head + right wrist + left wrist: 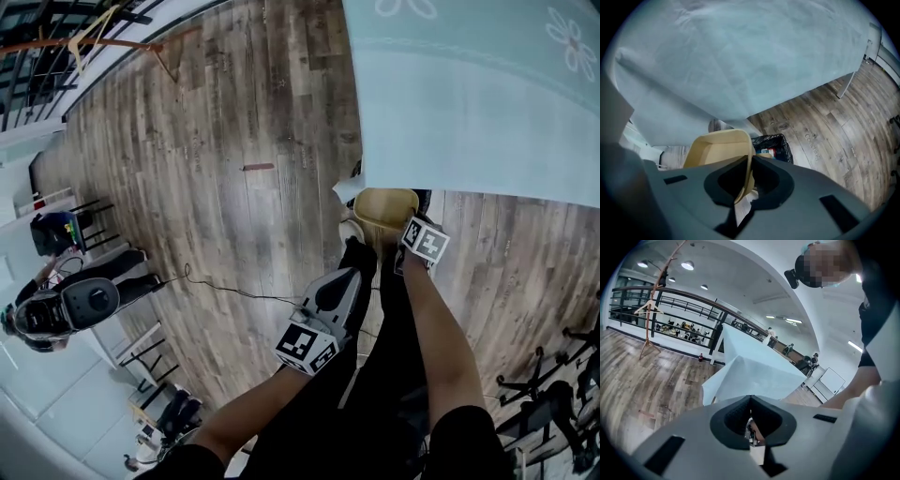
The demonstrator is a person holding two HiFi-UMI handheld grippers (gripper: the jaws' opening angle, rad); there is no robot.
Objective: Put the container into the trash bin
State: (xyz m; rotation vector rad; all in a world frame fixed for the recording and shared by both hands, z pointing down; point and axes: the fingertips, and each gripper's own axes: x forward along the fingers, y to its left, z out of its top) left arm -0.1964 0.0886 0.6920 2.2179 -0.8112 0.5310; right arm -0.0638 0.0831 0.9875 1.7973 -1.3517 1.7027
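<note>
Container: a tan tray, pinched by one side wall in my right hand-held gripper and hanging beside the black-lined trash bin, below the table edge. My left hand-held gripper is pressed together and empty. Risk, as I judge it: if I release here, off-centre, the wide tray catches the bin's rim and tips onto the floor.

Your right tool, arm stretched forward, clamps its jaws on the container rim. Your left tool hangs nearer, to its left, jaws together.
</note>
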